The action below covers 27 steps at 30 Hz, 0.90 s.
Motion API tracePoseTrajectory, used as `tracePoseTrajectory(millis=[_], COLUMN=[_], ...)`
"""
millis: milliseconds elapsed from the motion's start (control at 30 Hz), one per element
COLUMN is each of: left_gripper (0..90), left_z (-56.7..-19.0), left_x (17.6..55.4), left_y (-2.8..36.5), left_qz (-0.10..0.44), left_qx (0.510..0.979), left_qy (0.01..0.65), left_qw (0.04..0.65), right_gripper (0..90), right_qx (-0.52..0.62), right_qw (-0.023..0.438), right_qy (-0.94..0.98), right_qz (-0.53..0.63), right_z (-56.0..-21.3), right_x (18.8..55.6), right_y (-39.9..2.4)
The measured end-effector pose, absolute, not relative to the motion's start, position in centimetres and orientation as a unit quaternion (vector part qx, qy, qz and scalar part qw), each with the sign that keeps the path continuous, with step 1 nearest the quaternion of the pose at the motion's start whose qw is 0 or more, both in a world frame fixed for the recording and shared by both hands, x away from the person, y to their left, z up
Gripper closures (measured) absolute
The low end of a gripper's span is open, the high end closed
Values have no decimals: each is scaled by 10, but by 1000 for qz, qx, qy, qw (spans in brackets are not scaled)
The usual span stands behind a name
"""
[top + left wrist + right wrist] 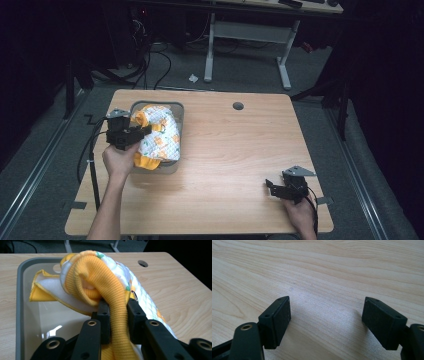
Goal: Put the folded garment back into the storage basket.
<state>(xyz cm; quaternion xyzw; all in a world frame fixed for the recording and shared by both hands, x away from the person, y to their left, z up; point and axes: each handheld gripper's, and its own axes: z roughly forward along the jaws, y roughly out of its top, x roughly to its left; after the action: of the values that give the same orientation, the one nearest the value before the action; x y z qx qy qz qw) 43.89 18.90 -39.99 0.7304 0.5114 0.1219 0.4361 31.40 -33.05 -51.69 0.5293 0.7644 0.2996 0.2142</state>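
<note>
Your left gripper (115,305) pinched the yellow ribbed band of the garment (160,135) over the grey bin (177,112); your right gripper (325,315) rested wide apart above the table (235,150).

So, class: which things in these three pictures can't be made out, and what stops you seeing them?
- Bin floor, high view: covered by the garment.
- Garment's shape, left gripper view: bunched, lower end cut off behind the left gripper.
- Right gripper body, right gripper view: cut by the bottom edge.
- Room beyond the table, high view: too dark.
</note>
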Motion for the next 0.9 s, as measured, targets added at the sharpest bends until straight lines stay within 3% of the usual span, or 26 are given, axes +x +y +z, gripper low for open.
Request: tracePoseTrajectory(millis=[900], left_gripper=[750], left_z=[-428], left_x=[472], left_y=[168], left_qz=[151], left_qx=[764], left_qy=[512], left_qw=[362], right_gripper=[235], right_qx=[527], right_qw=[215], right_qy=[766], right_qz=[300], right_z=[-517], right_x=[314], right_y=[-331])
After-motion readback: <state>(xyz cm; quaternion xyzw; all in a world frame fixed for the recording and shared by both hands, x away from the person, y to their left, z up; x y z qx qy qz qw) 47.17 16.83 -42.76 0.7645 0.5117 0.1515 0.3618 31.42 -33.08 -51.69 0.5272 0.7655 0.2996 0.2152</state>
